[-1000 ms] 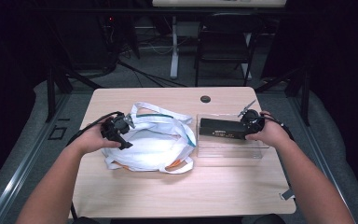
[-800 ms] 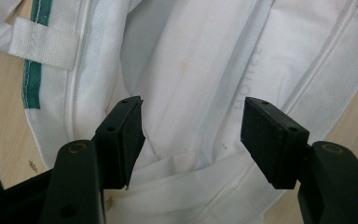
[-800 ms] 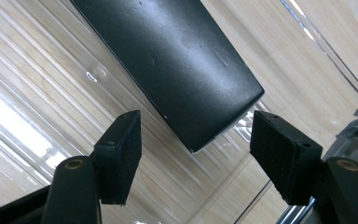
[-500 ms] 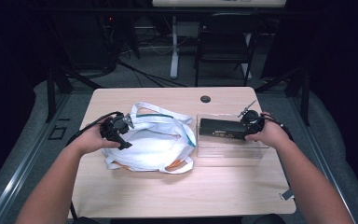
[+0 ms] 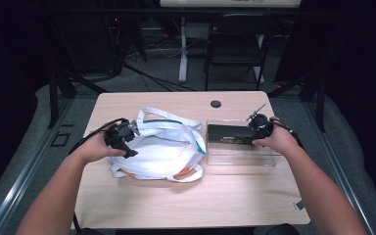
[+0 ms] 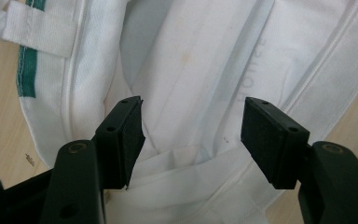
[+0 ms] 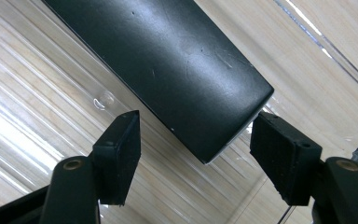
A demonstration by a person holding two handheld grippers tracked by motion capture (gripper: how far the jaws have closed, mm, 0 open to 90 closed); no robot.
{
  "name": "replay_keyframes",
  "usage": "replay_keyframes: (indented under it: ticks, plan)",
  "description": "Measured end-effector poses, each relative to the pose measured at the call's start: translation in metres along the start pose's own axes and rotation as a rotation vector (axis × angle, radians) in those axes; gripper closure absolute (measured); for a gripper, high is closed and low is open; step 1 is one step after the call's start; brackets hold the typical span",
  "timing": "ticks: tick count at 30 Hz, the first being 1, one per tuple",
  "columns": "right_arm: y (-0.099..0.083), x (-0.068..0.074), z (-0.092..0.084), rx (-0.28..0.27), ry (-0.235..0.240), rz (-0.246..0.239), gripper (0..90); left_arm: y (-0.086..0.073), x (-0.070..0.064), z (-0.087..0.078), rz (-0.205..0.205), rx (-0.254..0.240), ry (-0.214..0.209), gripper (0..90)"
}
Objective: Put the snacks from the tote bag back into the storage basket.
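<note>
Left gripper (image 5: 122, 139): at the bag's 9 o'clock edge, jaws spread wide (image 6: 191, 140) over white cloth, pads pressing on nothing.
Right gripper (image 5: 257, 131): at the box's 3 o'clock end; jaws wide apart (image 7: 193, 149), straddling that end with a gap at each pad, nothing gripped.
Bag (image 5: 164, 147): white cloth tote with green trim, lying flat at the table's 9 o'clock side, straps looped on top.
Box (image 5: 230, 134): long and black, lying in the tray, just beside the bag at its 3 o'clock.
Tray (image 5: 240, 159): clear plastic, ribbed floor, at the table's 3 o'clock side.
Table (image 5: 186, 200): pale wood, bare toward 6 o'clock.
</note>
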State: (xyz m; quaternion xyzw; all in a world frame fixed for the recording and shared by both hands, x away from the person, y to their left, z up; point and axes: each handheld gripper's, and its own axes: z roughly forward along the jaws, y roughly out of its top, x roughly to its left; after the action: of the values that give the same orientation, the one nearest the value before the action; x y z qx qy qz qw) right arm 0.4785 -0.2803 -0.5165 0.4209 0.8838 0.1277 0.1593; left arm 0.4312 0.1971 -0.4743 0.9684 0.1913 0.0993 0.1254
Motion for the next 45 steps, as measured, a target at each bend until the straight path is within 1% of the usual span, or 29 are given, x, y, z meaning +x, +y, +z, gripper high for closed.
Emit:
replay_keyframes:
  ticks: [3, 5, 8, 9, 10, 12, 13, 14, 18, 19, 21, 23, 26, 28, 29, 30, 31, 32, 33, 34, 36, 37, 38, 39, 41, 42, 43, 44, 45]
  plan:
    - [0.002, -0.001, 0.000, 0.012, -0.002, -0.009, 33.4, -0.004, 0.001, 0.000, -0.006, 0.002, 0.000, 38.3]
    - [0.003, 0.000, 0.001, -0.001, -0.010, 0.004, 33.4, -0.005, 0.001, 0.000, -0.011, 0.002, 0.003, 38.4]
    - [0.006, -0.001, 0.001, 0.001, -0.018, 0.003, 33.4, -0.009, 0.001, 0.000, -0.022, -0.001, 0.008, 38.3]
    - [0.008, -0.002, 0.001, 0.015, -0.024, -0.004, 33.4, -0.009, 0.001, -0.001, -0.024, 0.000, 0.009, 38.2]
    - [0.008, -0.002, 0.002, 0.003, -0.027, 0.000, 33.2, -0.011, 0.001, -0.001, -0.031, 0.000, 0.008, 38.2]
    - [0.009, -0.002, 0.001, 0.009, -0.028, -0.004, 33.2, -0.012, 0.001, -0.001, -0.030, 0.001, 0.008, 38.2]
    - [0.009, -0.003, 0.001, 0.015, -0.025, -0.012, 33.1, -0.012, 0.001, -0.001, -0.037, 0.004, 0.006, 38.2]
    - [0.009, -0.002, 0.002, 0.010, -0.033, -0.009, 33.1, -0.013, 0.001, -0.001, -0.040, 0.005, 0.009, 38.2]
    - [0.009, -0.003, 0.003, 0.006, -0.031, -0.007, 32.8, -0.014, 0.000, -0.002, -0.042, -0.003, 0.008, 38.2]
    - [0.009, -0.003, 0.003, 0.010, -0.020, -0.011, 32.7, -0.014, -0.001, -0.003, -0.043, -0.003, 0.008, 38.2]
    - [0.010, -0.004, 0.003, 0.017, -0.022, -0.018, 32.7, -0.015, -0.001, -0.003, -0.038, -0.005, 0.008, 38.2]
    - [0.008, -0.004, 0.002, 0.006, -0.020, -0.009, 32.6, -0.016, -0.002, -0.002, -0.042, -0.003, 0.008, 38.2]
    - [0.006, -0.006, -0.007, -0.011, -0.002, -0.003, 32.7, -0.020, -0.001, -0.002, -0.054, -0.010, 0.011, 38.2]
    - [0.005, -0.006, -0.010, -0.017, 0.000, 0.001, 33.2, -0.021, -0.001, -0.002, -0.063, -0.010, 0.006, 38.2]
    - [0.003, -0.006, -0.012, -0.029, -0.005, 0.014, 33.6, -0.021, -0.001, -0.002, -0.065, -0.012, 0.009, 38.2]
    - [0.003, -0.006, -0.013, -0.031, 0.003, 0.014, 33.7, -0.021, -0.001, -0.002, -0.069, -0.015, 0.009, 38.2]
    - [0.002, -0.005, -0.015, -0.041, 0.000, 0.017, 34.2, -0.021, -0.001, -0.002, -0.073, -0.020, 0.009, 38.2]
    - [0.002, -0.005, -0.018, -0.040, -0.005, 0.008, 35.0, -0.021, -0.001, -0.002, -0.070, -0.020, 0.011, 38.2]
    - [0.003, -0.004, -0.021, -0.043, -0.003, 0.011, 36.0, -0.020, -0.001, -0.002, -0.071, -0.018, 0.013, 38.2]
    - [0.004, -0.003, -0.026, -0.070, 0.004, 0.031, 38.0, -0.020, -0.002, -0.002, -0.078, -0.020, 0.014, 38.5]
    - [0.004, -0.002, -0.029, -0.071, 0.001, 0.030, 39.5, -0.019, -0.002, -0.001, -0.100, -0.025, 0.025, 38.9]
    - [0.005, 0.000, -0.033, -0.079, -0.001, 0.035, 43.3, -0.019, -0.002, -0.002, -0.113, -0.027, 0.022, 39.3]
    - [0.005, 0.001, -0.037, -0.091, 0.009, 0.049, 45.3, -0.019, -0.002, -0.002, -0.123, -0.032, 0.023, 39.8]
    - [0.007, 0.004, -0.044, -0.106, 0.010, 0.063, 49.8, -0.018, -0.002, -0.002, -0.129, -0.027, 0.024, 41.0]
    - [0.007, 0.004, -0.047, -0.108, 0.016, 0.060, 51.3, -0.018, -0.002, -0.003, -0.145, -0.040, 0.028, 41.4]
    - [0.007, 0.006, -0.050, -0.128, 0.023, 0.072, 53.0, -0.018, -0.002, -0.003, -0.165, -0.055, 0.025, 42.0]
    - [0.008, 0.010, -0.054, -0.133, 0.023, 0.071, 54.2, -0.018, -0.003, -0.003, -0.172, -0.059, 0.028, 42.9]
    - [0.008, 0.013, -0.058, -0.141, 0.017, 0.060, 56.1, -0.018, -0.004, -0.004, -0.188, -0.058, 0.035, 43.5]
    - [0.008, 0.013, -0.058, -0.141, 0.017, 0.060, 56.1, -0.018, -0.004, -0.004, -0.188, -0.058, 0.035, 43.9]
